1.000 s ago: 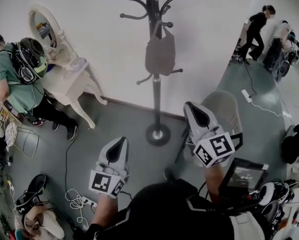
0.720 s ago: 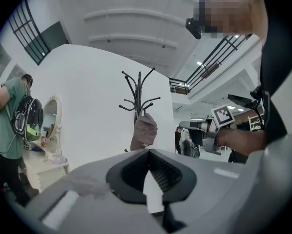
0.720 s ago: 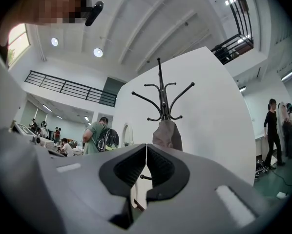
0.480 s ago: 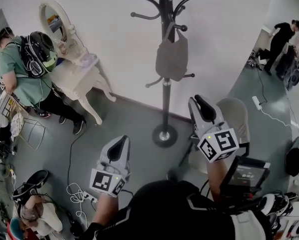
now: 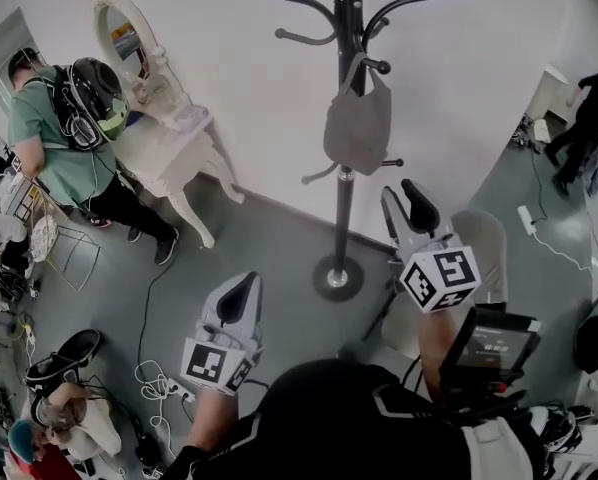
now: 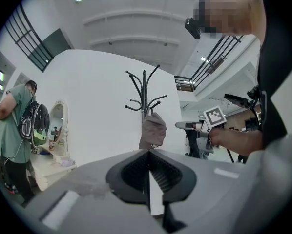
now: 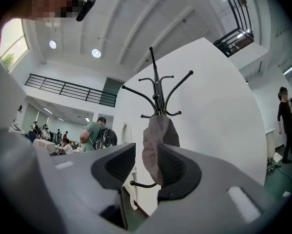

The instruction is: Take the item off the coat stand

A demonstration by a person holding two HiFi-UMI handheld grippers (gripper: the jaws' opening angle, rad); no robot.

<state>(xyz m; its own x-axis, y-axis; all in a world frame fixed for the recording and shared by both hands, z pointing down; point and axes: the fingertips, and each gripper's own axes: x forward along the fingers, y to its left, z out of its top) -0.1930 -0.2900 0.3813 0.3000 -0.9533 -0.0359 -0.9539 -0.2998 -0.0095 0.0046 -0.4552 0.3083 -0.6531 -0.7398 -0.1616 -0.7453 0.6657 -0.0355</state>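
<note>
A grey bag (image 5: 357, 128) hangs by its strap from a hook of the black coat stand (image 5: 345, 218), which stands against the white wall. My right gripper (image 5: 405, 198) is raised toward the stand, a little below and right of the bag and short of it. Its jaws are opening with nothing between them. In the right gripper view the bag (image 7: 158, 138) shows through the gap of the right gripper (image 7: 145, 165), still at a distance. My left gripper (image 5: 242, 288) hangs lower, shut and empty. In the left gripper view the left gripper (image 6: 149, 152) points at the bag (image 6: 153, 130).
A white dressing table with an oval mirror (image 5: 169, 133) stands left of the stand, with a person in a green shirt (image 5: 54, 138) beside it. A grey chair (image 5: 484, 253) is right of the stand's base (image 5: 337, 278). Cables and a power strip (image 5: 164, 388) lie on the floor.
The right gripper's jaws have gone from shut to apart, and it has risen toward the stand. The stand and bag sit further right and nearer in view. The left gripper has hardly moved.
</note>
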